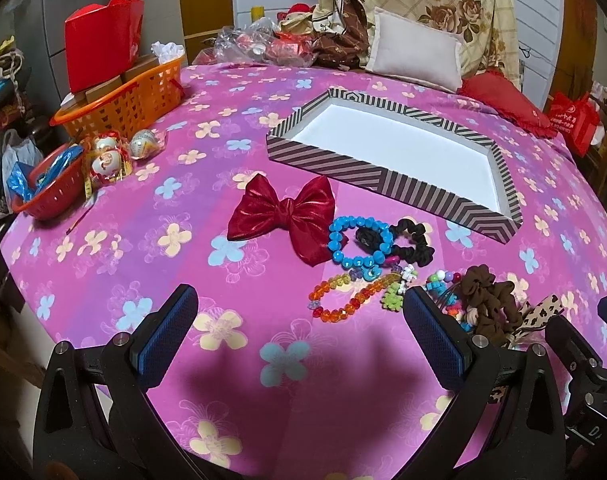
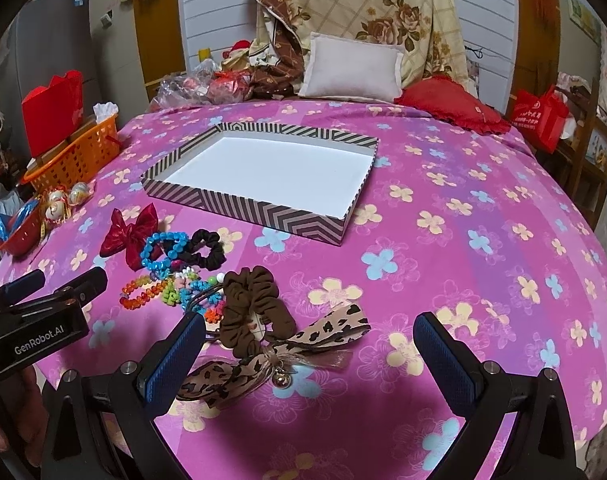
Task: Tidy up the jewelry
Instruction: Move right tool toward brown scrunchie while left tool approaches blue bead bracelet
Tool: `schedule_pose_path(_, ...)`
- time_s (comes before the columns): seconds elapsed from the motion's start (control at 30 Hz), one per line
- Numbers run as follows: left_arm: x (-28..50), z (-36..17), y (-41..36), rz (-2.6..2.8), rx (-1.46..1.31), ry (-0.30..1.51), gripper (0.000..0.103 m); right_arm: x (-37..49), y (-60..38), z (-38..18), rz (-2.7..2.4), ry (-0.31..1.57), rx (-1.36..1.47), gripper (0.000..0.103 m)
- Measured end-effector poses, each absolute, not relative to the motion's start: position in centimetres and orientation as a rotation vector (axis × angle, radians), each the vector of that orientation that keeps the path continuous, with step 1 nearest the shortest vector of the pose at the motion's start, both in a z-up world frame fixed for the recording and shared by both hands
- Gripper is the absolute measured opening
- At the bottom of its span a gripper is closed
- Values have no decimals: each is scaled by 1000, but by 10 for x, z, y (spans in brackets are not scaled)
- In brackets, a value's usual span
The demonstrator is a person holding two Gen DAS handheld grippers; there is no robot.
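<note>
A striped shallow box [image 1: 387, 178] [image 2: 239, 209] with a white bottom lies on the pink flowered bedspread, with nothing in it. In front of it are a red bow [image 1: 281, 216] [image 2: 129, 232], a blue bead bracelet [image 1: 357, 244] [image 2: 163, 252], a black scrunchie [image 1: 411, 240] [image 2: 207, 250], an orange bead bracelet [image 1: 343, 298] [image 2: 139, 292], a brown scrunchie [image 1: 489, 304] [image 2: 251, 300] and a leopard-print bow [image 2: 271, 354]. My left gripper [image 1: 299, 312] is open, low over the cloth, left of the pile. My right gripper [image 2: 307, 340] is open around the leopard bow.
An orange basket [image 1: 123, 100] with boxes and a red bag, and a red basket [image 1: 51, 196], stand at the bed's left edge. Pillows [image 2: 353, 68] and a red cushion [image 2: 451, 106] lie at the head. The right half of the bedspread is bare.
</note>
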State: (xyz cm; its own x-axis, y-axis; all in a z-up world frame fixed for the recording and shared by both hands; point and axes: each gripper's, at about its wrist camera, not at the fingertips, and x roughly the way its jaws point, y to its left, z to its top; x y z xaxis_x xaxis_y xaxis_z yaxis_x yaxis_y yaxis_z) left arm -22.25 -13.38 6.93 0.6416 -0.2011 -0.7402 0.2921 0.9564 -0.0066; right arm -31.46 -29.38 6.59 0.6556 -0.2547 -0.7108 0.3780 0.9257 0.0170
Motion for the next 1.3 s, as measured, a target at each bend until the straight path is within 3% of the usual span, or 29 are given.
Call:
schedule_pose_path(0.87,-202,53,-127,-256,87,894,102,-300,-299,55,-339,805,176,103)
schedule_pose_path(1.3,-164,49,-86,-199,-8,952,102,-295,-319,64,-291,789,211,103)
